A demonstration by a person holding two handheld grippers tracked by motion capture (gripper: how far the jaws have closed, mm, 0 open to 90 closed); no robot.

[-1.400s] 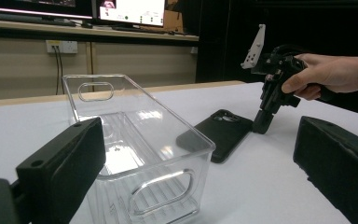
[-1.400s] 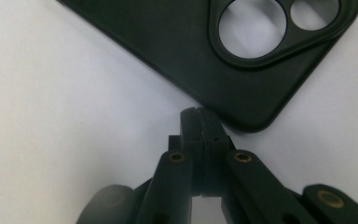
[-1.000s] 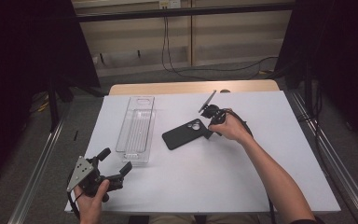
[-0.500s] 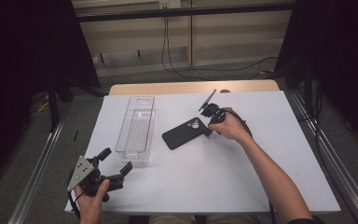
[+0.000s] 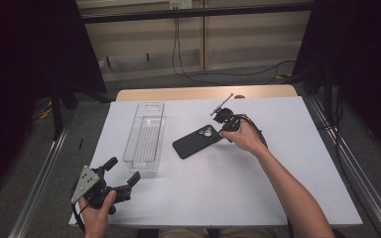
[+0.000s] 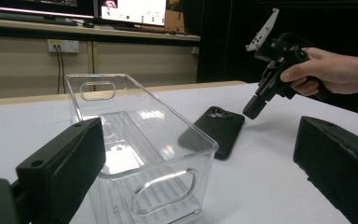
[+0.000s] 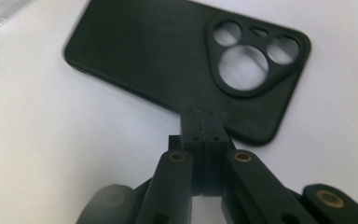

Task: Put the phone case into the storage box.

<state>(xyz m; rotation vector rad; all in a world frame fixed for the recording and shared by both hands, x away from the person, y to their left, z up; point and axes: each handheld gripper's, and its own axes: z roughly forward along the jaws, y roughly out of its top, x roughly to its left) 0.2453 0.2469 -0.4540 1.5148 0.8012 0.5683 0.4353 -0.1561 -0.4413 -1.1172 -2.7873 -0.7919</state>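
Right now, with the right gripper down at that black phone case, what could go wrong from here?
The right gripper has its jaws pressed together at the long edge of the phone case, which lies flat on the white table. With so little to bite, it could slide the case instead of gripping it. Pushed leftward, the case might bump the clear bin. The left gripper is open near the bin's close end and could knock it.
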